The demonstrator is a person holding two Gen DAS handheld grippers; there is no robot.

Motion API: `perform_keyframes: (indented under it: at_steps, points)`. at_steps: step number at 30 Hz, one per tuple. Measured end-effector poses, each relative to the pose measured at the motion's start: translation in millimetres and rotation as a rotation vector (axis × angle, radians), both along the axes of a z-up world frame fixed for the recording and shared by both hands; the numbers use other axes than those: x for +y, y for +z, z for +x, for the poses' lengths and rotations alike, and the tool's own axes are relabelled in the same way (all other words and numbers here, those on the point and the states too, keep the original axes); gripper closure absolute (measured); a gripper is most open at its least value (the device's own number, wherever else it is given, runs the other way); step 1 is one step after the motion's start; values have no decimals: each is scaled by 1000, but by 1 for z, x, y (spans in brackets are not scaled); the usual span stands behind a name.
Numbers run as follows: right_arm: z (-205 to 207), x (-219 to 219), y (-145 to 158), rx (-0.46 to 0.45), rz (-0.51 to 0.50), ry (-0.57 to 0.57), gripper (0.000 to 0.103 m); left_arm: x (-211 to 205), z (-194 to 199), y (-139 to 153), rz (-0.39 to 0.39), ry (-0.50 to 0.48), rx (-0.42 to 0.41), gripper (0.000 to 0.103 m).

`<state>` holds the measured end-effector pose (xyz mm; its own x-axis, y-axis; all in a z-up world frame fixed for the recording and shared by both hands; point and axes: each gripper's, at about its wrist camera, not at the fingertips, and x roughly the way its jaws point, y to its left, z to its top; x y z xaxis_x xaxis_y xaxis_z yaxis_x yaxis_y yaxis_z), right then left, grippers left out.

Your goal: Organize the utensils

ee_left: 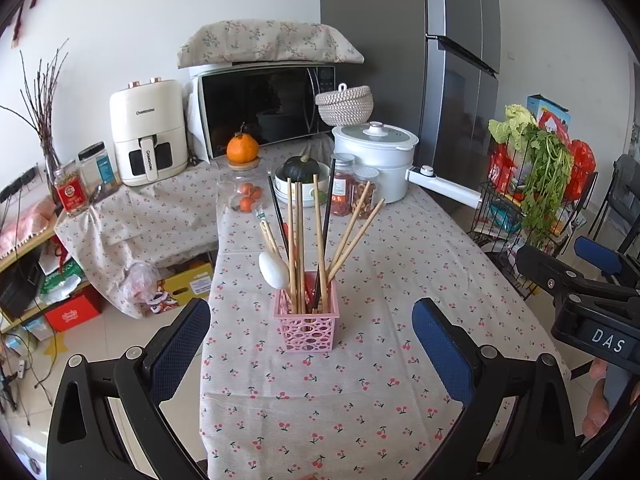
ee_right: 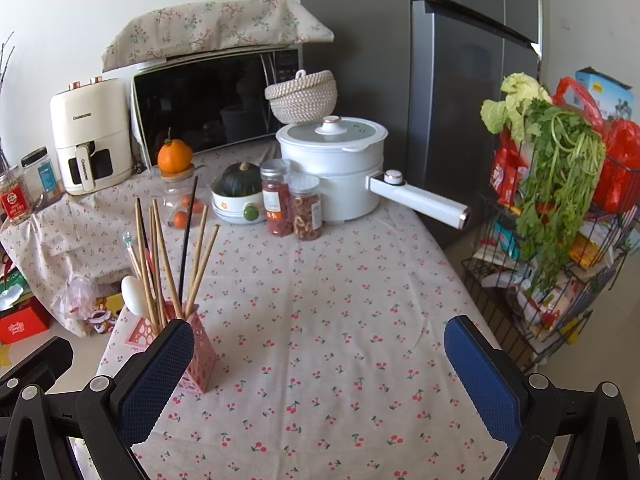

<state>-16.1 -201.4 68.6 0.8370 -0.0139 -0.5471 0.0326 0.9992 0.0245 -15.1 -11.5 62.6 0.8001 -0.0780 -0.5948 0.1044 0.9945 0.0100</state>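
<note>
A pink perforated basket (ee_left: 307,328) stands upright on the cherry-print tablecloth (ee_left: 360,400). It holds several wooden chopsticks (ee_left: 296,248), two black chopsticks (ee_left: 327,216) and a white spoon (ee_left: 273,270). My left gripper (ee_left: 311,340) is open and empty, its blue pads either side of the basket and short of it. In the right wrist view the basket (ee_right: 202,354) sits at the left, partly behind the left pad. My right gripper (ee_right: 320,376) is open and empty over bare cloth. It also shows in the left wrist view (ee_left: 596,280) at the right edge.
At the table's far end stand a white pot (ee_right: 336,168) with a long handle, two spice jars (ee_right: 292,208), a squash in a bowl (ee_right: 240,192) and a glass jar with an orange on top (ee_right: 176,184). A microwave (ee_right: 216,100) and an air fryer (ee_right: 90,136) are behind. A wire rack with greens (ee_right: 560,208) stands right of the table.
</note>
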Motion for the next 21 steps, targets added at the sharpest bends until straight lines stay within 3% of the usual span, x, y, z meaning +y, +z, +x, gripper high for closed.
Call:
perform_keyframes:
  at_steps: [21]
  points:
    - [1,4,-5,6,-6,8,0,1,-1,-4,3,-1,21,1]
